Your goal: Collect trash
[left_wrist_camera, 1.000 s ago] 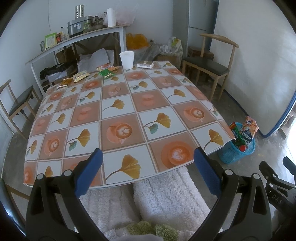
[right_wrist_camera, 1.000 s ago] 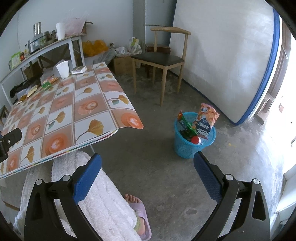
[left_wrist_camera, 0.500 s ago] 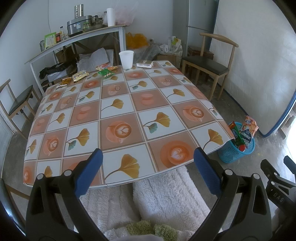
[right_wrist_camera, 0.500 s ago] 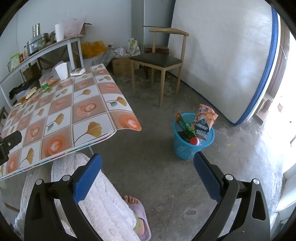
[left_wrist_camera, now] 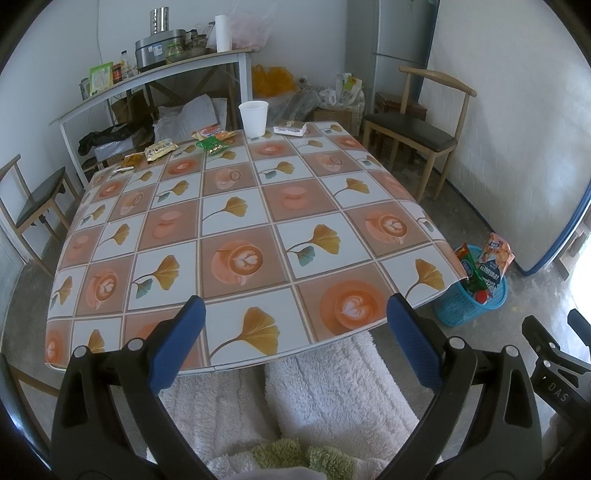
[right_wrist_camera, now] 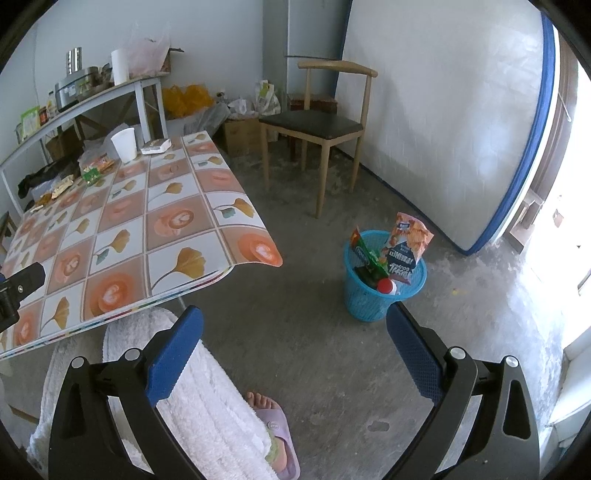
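Concrete floor (right_wrist_camera: 332,354) and pale walls frame a small room with a square table (left_wrist_camera: 236,236) under a tablecloth printed with ginkgo leaves and latte cups. Over the table's near edge hangs the left gripper (left_wrist_camera: 295,321), its blue-padded fingers (left_wrist_camera: 177,347) spread wide with nothing between them. Off to the side of the table, the right gripper (right_wrist_camera: 295,325) is likewise released and empty, its fingers (right_wrist_camera: 413,354) parted above bare floor, the right-hand tip just in front of the blue basket (right_wrist_camera: 369,302). That basket stands on the floor near the table's right corner, well apart from the snack litter, and already holds an orange chip bag (right_wrist_camera: 410,240), a green wrapper (right_wrist_camera: 365,258) and a bottle with a red cap (right_wrist_camera: 386,285). Beneath both grippers lie the person's legs in white fleece trousers (right_wrist_camera: 207,398), one foot in a lilac slipper (right_wrist_camera: 277,435). Trash sits along the table's far edge: a white paper cup (left_wrist_camera: 253,117), a flat white packet (left_wrist_camera: 290,128) beside it, an orange-and-white wrapper (left_wrist_camera: 210,132), a green snack wrapper (left_wrist_camera: 212,146), a yellow-white packet (left_wrist_camera: 161,149) and a small orange sachet (left_wrist_camera: 132,160) further left. Beyond the table a wooden chair (right_wrist_camera: 317,125) with a dark seat stands by the wall, and a white shelf table (left_wrist_camera: 155,77) carries a metal cooker (left_wrist_camera: 159,48) and a paper roll (left_wrist_camera: 222,33).
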Action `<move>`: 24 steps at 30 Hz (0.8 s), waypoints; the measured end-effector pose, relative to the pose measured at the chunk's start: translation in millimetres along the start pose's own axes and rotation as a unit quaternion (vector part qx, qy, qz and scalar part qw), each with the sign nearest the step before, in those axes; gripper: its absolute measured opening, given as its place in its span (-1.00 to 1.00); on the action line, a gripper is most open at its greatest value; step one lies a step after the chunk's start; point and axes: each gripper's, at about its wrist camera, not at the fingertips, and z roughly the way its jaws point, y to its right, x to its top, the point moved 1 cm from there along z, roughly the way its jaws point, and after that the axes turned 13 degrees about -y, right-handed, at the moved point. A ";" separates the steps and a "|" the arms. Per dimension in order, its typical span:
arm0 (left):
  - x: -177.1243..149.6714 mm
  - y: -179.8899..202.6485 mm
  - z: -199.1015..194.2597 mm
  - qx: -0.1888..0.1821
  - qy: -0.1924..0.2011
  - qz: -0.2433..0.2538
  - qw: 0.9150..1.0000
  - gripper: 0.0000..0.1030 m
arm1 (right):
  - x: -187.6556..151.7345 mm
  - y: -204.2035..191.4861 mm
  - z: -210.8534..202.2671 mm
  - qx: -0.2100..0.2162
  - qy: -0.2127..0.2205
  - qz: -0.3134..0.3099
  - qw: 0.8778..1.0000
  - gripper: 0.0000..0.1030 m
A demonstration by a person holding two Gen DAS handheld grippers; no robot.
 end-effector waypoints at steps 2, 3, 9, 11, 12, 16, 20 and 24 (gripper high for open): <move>-0.2 0.1 0.0 -0.001 0.000 -0.001 1.000 0.84 | 0.3 -1.7 -2.5 -0.001 0.001 -0.001 1.000 0.88; 0.1 -0.4 -0.1 0.000 0.000 0.000 1.000 0.84 | 0.2 -1.7 -2.5 -0.001 0.001 -0.001 1.000 0.88; 0.3 -1.1 0.0 -0.001 -0.001 -0.001 1.000 0.84 | 1.4 -3.5 -4.1 0.000 0.002 -0.002 1.000 0.88; 0.3 -1.3 0.7 -0.001 -0.001 -0.002 1.000 0.84 | 1.6 -4.1 -4.6 -0.001 0.003 -0.002 1.000 0.88; -0.5 -1.0 1.2 -0.001 -0.002 -0.003 1.000 0.84 | 1.8 -4.1 -4.8 -0.001 0.003 -0.002 1.000 0.88; -1.8 0.3 1.6 -0.002 -0.003 -0.004 1.000 0.84 | 1.5 -4.5 -4.8 -0.001 0.003 -0.002 1.000 0.88; -2.0 -0.3 1.5 -0.001 -0.002 -0.004 1.000 0.84 | 1.3 -4.7 -4.8 -0.001 0.003 -0.001 1.000 0.88; -1.1 -2.5 1.3 -0.002 -0.002 -0.004 1.000 0.84 | 1.0 -4.8 -4.8 -0.001 0.003 -0.002 1.000 0.88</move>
